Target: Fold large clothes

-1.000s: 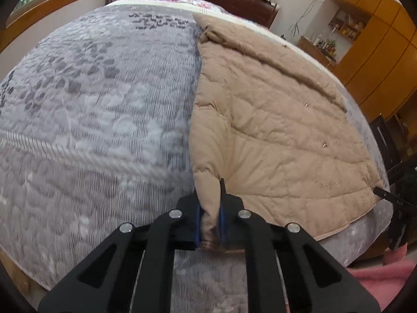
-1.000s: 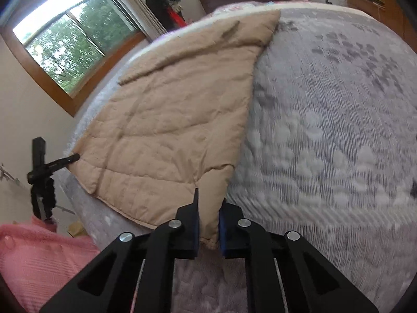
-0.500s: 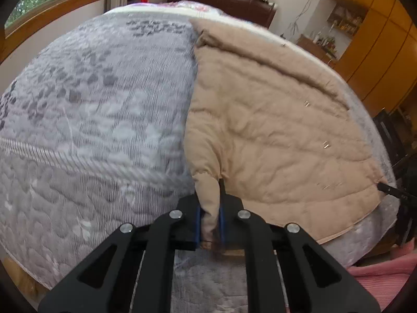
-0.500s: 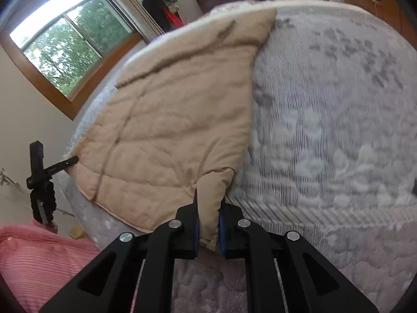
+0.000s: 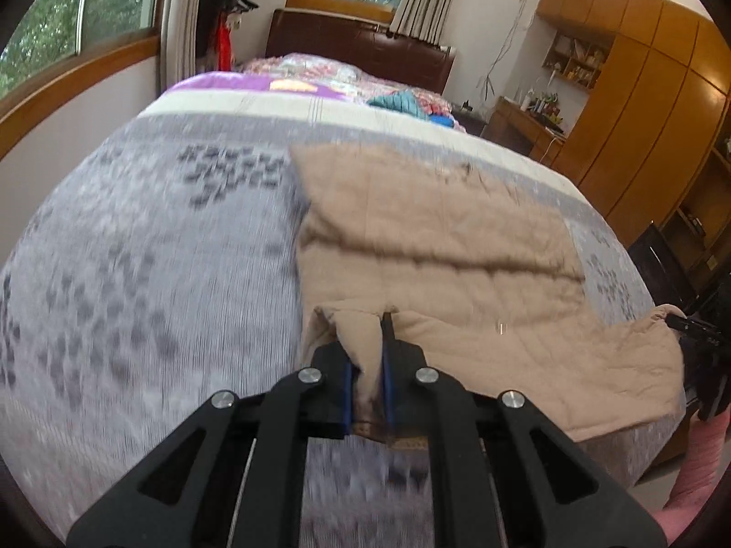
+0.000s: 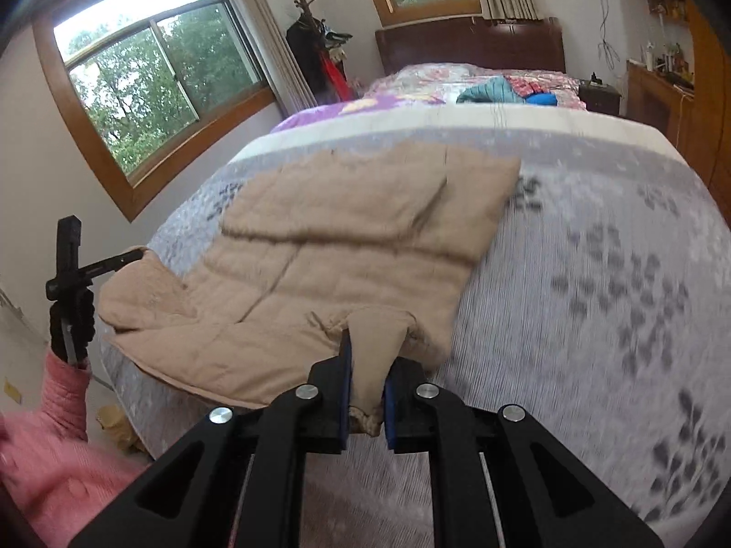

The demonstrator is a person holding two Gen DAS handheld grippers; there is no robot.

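A tan quilted jacket [image 5: 438, 237] lies spread on the grey patterned bedspread [image 5: 150, 274]. My left gripper [image 5: 367, 347] is shut on a pinched corner of its near hem, held up off the bed. In the right wrist view the jacket [image 6: 347, 237] shows a crease across its middle, and my right gripper [image 6: 368, 358] is shut on the other near corner. Each view also shows the opposite gripper at the jacket's far corner: the right gripper [image 5: 692, 322] and the left gripper [image 6: 114, 261]. The near hem sags between the two.
A dark headboard [image 5: 361, 52] and a pile of coloured clothes [image 5: 411, 105] are at the bed's far end. Wooden wardrobes [image 5: 639, 105] line the right wall. A window [image 6: 150, 77] and a coat stand [image 6: 315, 50] are on the left. A pink sleeve [image 6: 55, 434] is at the bed's edge.
Both grippers have risen and moved up the bed with the hem corners. The jacket's near part has come off the bedspread, and a crease has formed across its middle.
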